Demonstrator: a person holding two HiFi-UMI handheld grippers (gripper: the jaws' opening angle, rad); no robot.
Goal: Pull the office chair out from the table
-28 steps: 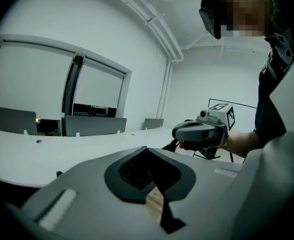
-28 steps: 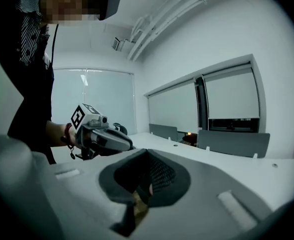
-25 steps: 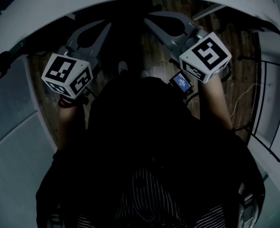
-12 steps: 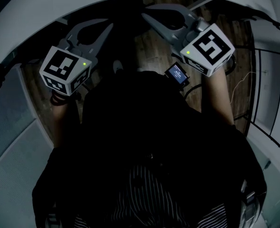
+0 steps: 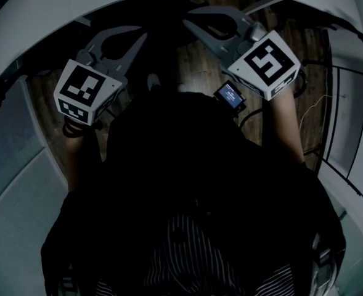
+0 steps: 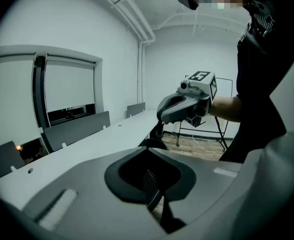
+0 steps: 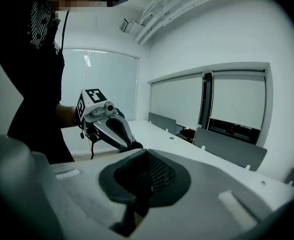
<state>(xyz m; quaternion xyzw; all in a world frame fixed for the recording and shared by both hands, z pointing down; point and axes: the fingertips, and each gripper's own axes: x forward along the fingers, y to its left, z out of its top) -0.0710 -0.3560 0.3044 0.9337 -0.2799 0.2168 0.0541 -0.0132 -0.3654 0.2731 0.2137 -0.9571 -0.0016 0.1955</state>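
Note:
The office chair (image 5: pixel 166 45) is a dark shape tucked under the white table (image 5: pixel 138 5), and little of it can be made out. My left gripper (image 5: pixel 141 37) and right gripper (image 5: pixel 187 23) point at it from either side, both shut, their tips close to its dark top. In the left gripper view my own shut jaws (image 6: pixel 150 151) fill the foreground, with the right gripper (image 6: pixel 161 120) beyond, above the chair's black top edge (image 6: pixel 154 143). The right gripper view mirrors this: shut jaws (image 7: pixel 147 153), the left gripper (image 7: pixel 132 144) and the chair (image 7: pixel 136 146). Whether either one touches the chair is unclear.
The long table (image 6: pixel 102 139) carries grey divider panels (image 6: pixel 72 129) (image 7: pixel 229 146) and runs along a wall with blinded windows. A black stand (image 6: pixel 206 129) and a loose cable (image 5: pixel 310 116) are on the wooden floor at the right. A small lit screen (image 5: pixel 229 95) hangs by my right wrist.
Both grippers have rolled slightly while staying in much the same place beside the chair. Their jaws have stayed shut.

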